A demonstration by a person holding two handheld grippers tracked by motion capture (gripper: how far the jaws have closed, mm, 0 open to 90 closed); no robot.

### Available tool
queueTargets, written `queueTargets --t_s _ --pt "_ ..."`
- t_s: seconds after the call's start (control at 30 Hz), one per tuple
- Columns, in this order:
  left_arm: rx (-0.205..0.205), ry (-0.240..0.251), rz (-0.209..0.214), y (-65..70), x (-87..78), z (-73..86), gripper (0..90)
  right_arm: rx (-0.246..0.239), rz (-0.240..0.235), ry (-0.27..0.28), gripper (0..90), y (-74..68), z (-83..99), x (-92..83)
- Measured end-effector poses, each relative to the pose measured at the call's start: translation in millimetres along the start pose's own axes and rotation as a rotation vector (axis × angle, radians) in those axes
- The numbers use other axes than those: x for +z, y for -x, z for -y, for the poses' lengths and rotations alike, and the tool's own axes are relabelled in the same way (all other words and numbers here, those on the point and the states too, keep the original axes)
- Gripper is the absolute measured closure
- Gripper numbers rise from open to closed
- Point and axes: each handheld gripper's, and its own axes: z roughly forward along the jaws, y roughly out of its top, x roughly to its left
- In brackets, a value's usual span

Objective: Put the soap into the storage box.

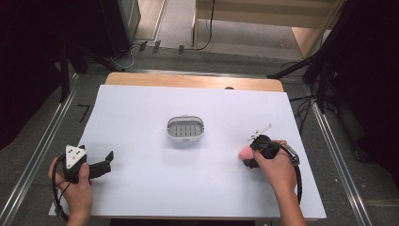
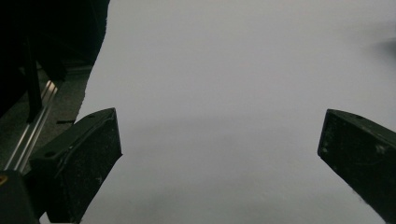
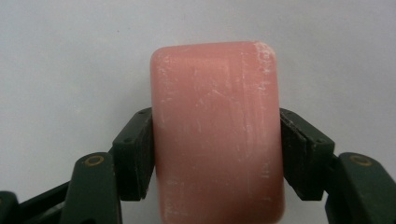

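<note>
A pink bar of soap [image 3: 217, 130] sits between the two black jaws of my right gripper [image 3: 217, 158], which press on both of its long sides. In the high view the soap [image 1: 244, 152] pokes out to the left of the right gripper [image 1: 251, 153], low over the white sheet at the right. A white soap dish [image 1: 186, 128] with a slotted grey insert stands at the table's middle, well left of and beyond the soap. My left gripper [image 1: 107, 162] rests at the near left with its jaws wide apart over bare sheet [image 2: 219, 140], nothing between them.
A white sheet [image 1: 141, 188] covers most of the wooden table [image 1: 193, 80]. Metal rails [image 1: 35, 157] run along both sides of the table. Dark curtains and stand legs flank it, with cables on the floor behind.
</note>
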Motion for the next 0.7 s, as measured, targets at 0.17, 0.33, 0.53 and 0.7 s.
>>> queueTargets --t_s 0.17,0.33,0.53,0.7 --pt "-0.001 0.001 0.001 0.0 0.2 0.0 0.0 0.003 0.003 0.001 38.0 -0.5 -0.5 0.6" --pt "0.0 0.0 -0.001 0.2 0.2 0.0 0.0 -0.008 -0.002 0.009 38.7 0.2 0.0 0.3" --pt "0.001 -0.002 0.003 0.3 0.3 0.0 0.0 -0.026 -0.012 0.018 38.7 0.2 -0.9 -0.4" --pt "0.003 -0.001 0.003 0.5 0.4 0.0 0.0 -0.044 -0.014 0.044 38.8 -0.5 -5.3 -6.2"
